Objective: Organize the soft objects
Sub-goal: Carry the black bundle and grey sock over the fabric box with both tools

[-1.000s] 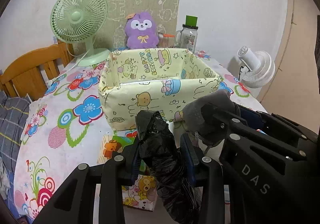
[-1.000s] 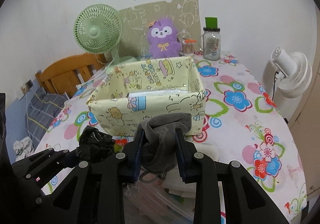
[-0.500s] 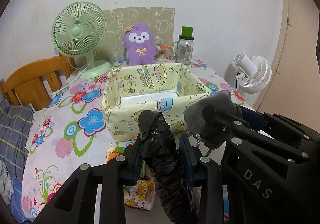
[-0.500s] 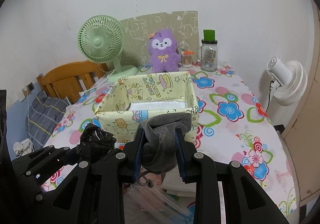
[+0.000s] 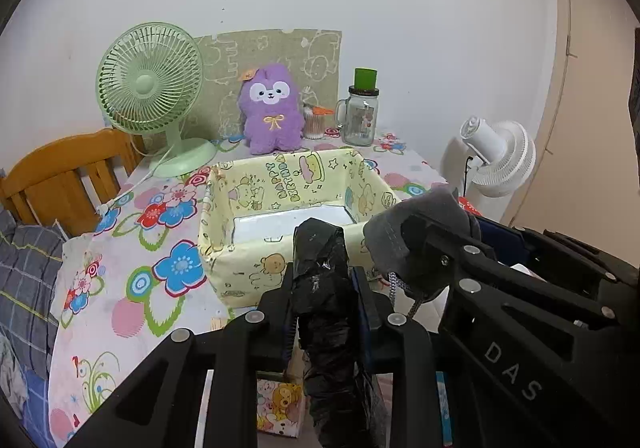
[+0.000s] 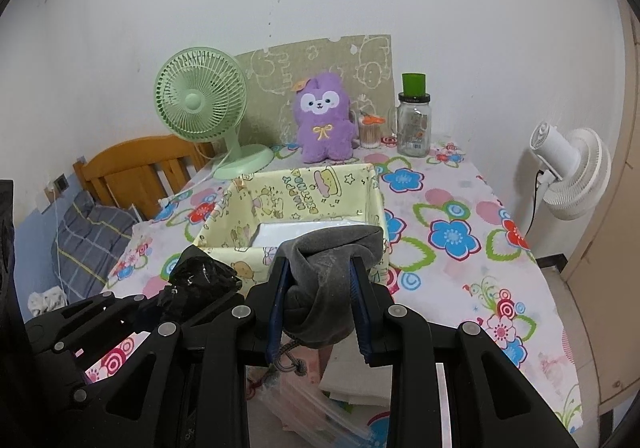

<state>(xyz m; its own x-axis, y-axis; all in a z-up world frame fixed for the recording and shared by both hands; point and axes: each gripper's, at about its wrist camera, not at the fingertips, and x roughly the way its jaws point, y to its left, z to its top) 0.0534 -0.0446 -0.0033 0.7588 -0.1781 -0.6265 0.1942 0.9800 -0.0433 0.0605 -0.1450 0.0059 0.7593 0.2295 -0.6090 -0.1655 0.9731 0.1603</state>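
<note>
Both grippers have risen above the yellow box, jaws clamping black bag and grey pouch.

Left gripper clamped on black crumpled bag, fingers level, pointing forward. Right gripper just beside it, clamped on grey fabric pouch, fingers likewise forward.

A pale yellow box printed with cartoon animals is sitting on a white tablecloth covered in blue, red and pink flowers. A crinkled glossy black bag and a plain grey pouch are showing in front. A purple plush, a mint-green fan and a white fan are standing behind.
</note>
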